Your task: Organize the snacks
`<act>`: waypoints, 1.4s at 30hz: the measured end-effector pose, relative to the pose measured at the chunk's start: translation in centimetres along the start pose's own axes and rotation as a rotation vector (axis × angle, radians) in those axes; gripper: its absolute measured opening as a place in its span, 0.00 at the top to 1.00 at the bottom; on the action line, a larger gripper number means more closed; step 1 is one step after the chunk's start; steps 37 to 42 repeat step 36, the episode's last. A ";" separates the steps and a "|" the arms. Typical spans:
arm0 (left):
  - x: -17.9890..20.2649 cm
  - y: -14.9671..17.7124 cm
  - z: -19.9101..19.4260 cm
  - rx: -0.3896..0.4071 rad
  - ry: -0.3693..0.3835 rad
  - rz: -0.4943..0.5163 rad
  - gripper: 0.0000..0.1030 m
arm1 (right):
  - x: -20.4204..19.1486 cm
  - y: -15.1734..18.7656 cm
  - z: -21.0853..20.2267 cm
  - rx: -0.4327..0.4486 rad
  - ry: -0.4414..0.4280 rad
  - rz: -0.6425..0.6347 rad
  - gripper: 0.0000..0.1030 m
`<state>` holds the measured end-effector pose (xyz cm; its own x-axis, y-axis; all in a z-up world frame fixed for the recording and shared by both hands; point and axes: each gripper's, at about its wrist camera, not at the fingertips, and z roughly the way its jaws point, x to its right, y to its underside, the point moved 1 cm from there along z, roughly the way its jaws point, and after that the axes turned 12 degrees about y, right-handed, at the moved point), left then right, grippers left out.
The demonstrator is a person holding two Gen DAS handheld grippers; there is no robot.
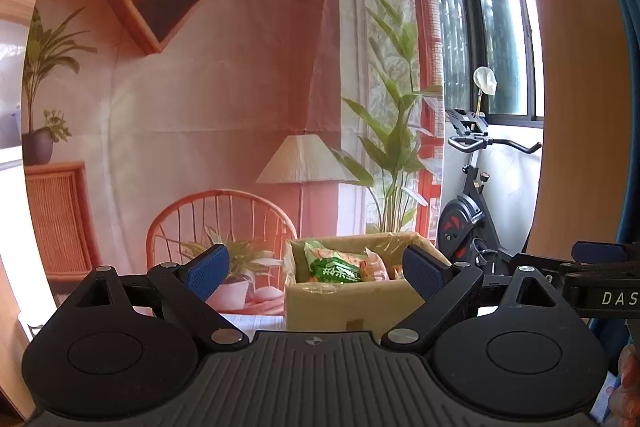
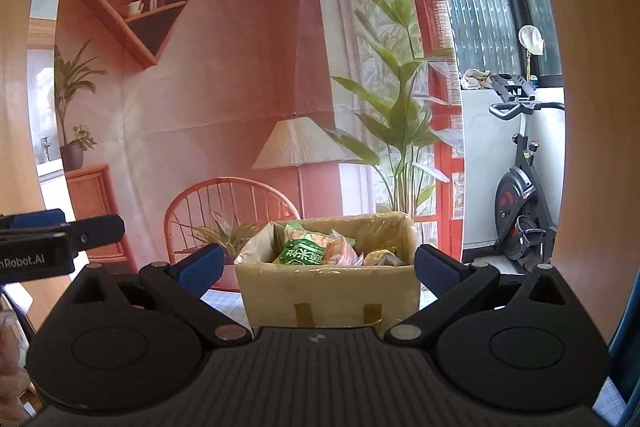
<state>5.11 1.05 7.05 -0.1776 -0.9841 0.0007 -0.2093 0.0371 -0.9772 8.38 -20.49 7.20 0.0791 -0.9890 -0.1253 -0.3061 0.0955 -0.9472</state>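
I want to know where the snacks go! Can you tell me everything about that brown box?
The open-topped tan cardboard box stands upright on a pale checked tablecloth. Its walls look glossy, as if wrapped in clear film, and two yellowish tape strips mark its front. Inside lie snack packets, among them a green packet with white writing and orange ones. Neither gripper touches it; both sets of jaws stand open before it.

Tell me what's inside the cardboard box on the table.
The cardboard box holds snack packets: a green packet on top, orange ones beside it, something yellowish at right. Its front wall hides whatever lies deeper.
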 end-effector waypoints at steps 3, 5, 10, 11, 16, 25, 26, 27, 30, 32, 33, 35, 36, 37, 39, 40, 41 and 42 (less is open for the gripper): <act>-0.3 0.1 0.2 -0.004 0.000 -0.008 0.08 | -0.2 0.2 -0.3 0.003 0.016 -0.018 0.00; -0.3 0.2 0.3 -0.010 -0.002 -0.008 0.08 | -0.2 0.2 -0.2 0.004 0.022 -0.022 0.00; -0.3 0.2 0.4 -0.019 -0.002 -0.017 0.08 | -0.1 0.4 -0.3 -0.001 0.021 -0.009 0.00; -0.4 0.1 0.4 -0.019 -0.003 -0.019 0.08 | 0.0 0.4 -0.2 -0.003 0.023 -0.009 0.00; -0.5 0.1 0.4 -0.018 -0.015 -0.023 0.08 | -0.1 0.5 -0.3 -0.008 0.014 -0.009 0.00; -0.3 0.2 0.3 -0.017 -0.008 -0.028 0.08 | 0.0 0.5 -0.5 -0.011 0.019 -0.009 0.00; -0.2 0.2 0.3 -0.017 -0.007 -0.029 0.08 | -0.1 0.5 -0.5 -0.012 0.020 -0.010 0.00; -0.2 0.2 0.2 -0.017 -0.007 -0.029 0.08 | -0.1 0.5 -0.5 -0.013 0.020 -0.011 0.00; 0.1 0.3 0.2 -0.020 -0.016 -0.022 0.08 | -0.1 0.5 -0.5 -0.013 0.022 -0.010 0.00; 0.1 0.3 0.2 -0.020 -0.013 -0.021 0.08 | -0.1 0.6 -0.5 -0.012 0.024 -0.009 0.00; 0.1 0.4 0.2 -0.020 -0.013 -0.021 0.08 | 0.0 0.6 -0.5 -0.012 0.025 -0.008 0.00; 0.0 0.4 0.3 -0.020 -0.014 -0.024 0.08 | -0.1 0.7 -0.5 -0.012 0.028 -0.009 0.00; -0.1 0.3 0.3 -0.022 -0.014 -0.026 0.08 | -0.1 0.7 -0.4 -0.013 0.030 -0.009 0.00; -0.1 0.3 0.3 -0.022 -0.014 -0.026 0.08 | -0.1 0.7 -0.4 -0.013 0.030 -0.009 0.00; -0.1 0.3 0.3 -0.022 -0.014 -0.026 0.08 | -0.1 0.7 -0.4 -0.013 0.030 -0.009 0.00; -0.1 0.3 0.3 -0.022 -0.014 -0.026 0.08 | -0.1 0.7 -0.4 -0.013 0.030 -0.009 0.00; -0.1 0.3 0.3 -0.022 -0.014 -0.026 0.08 | -0.1 0.7 -0.4 -0.013 0.030 -0.009 0.00; -0.1 0.3 0.3 -0.022 -0.014 -0.026 0.08 | -0.1 0.7 -0.4 -0.013 0.030 -0.009 0.00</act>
